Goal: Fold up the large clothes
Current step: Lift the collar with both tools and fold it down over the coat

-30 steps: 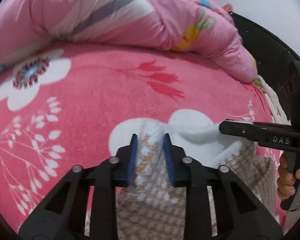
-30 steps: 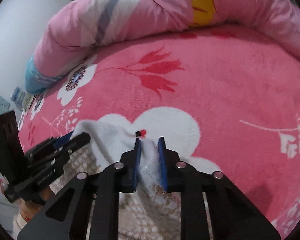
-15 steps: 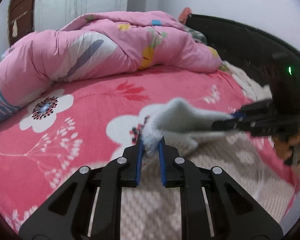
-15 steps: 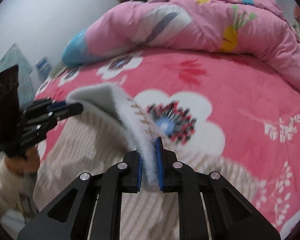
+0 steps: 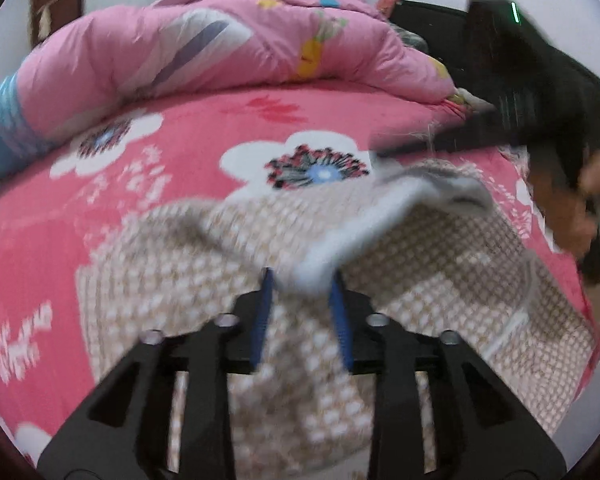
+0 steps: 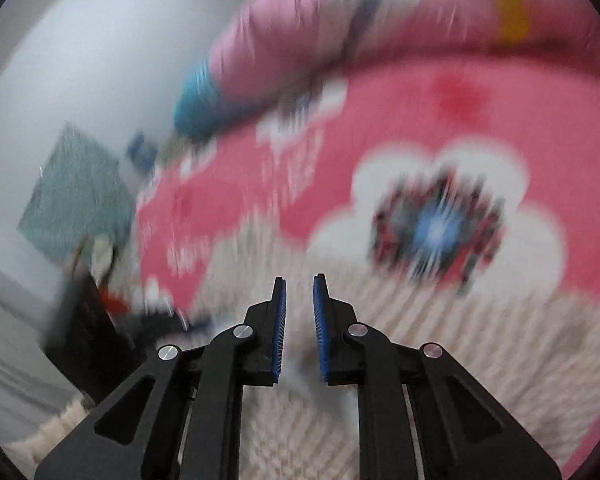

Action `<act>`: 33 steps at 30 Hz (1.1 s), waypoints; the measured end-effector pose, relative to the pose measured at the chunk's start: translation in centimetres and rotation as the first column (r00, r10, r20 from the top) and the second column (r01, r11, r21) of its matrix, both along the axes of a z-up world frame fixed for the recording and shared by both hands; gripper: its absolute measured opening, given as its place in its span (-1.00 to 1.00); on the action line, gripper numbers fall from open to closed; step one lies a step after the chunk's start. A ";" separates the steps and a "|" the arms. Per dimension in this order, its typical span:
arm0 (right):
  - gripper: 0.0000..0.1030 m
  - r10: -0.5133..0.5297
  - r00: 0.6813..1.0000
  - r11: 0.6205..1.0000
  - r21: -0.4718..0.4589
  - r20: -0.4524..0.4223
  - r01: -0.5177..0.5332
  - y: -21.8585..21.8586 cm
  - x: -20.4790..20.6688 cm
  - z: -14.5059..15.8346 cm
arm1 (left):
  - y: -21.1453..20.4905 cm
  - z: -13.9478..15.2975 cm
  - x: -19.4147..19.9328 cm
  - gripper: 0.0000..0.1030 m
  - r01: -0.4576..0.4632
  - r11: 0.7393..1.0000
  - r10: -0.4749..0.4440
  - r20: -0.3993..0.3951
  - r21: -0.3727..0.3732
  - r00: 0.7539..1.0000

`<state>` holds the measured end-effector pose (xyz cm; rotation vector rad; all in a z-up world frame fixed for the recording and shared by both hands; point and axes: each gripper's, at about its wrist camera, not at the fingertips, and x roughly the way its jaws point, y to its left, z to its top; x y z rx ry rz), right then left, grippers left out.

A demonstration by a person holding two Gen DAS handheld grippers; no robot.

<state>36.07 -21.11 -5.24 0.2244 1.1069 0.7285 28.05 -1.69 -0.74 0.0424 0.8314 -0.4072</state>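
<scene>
Left wrist: left hand-held gripper (image 5: 302, 312) just opening around sweater (image 5: 228, 264) hem, angled down; right's (image 6: 299, 320) grip unclear, blurred.

No readable text, label, brand, number or sign in either wrist view. Both views motion-blurred. Far gripper body, right of and beyond left fingers, too smeared to show any lettering. Blurred blue item, left of and beyond right fingers: print, if any, illegible.
</scene>
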 end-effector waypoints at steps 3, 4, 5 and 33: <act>-0.72 0.047 0.998 0.996 -0.069 -0.040 -0.050 -0.1 -3.4 -3.3 | 2.6 -0.5 -1.8 -0.34 -0.038 0.998 0.036 -0.034 -0.055 0.999; -0.72 0.055 0.997 0.996 -0.065 -0.045 -0.058 -0.7 -4.2 -3.6 | 3.3 -0.6 -2.4 -0.34 -0.046 0.997 0.043 -0.043 -0.068 0.998; -0.72 0.057 0.997 0.996 -0.058 -0.060 -0.061 -1.5 -5.0 -3.6 | 3.9 -0.5 -2.7 -0.34 -0.054 0.995 0.050 -0.044 -0.081 0.998; -0.38 -0.055 0.951 0.913 -0.372 0.304 0.171 -7.0 -4.4 2.8 | -0.1 -0.5 3.5 -0.31 -0.024 0.996 0.019 0.060 0.088 0.998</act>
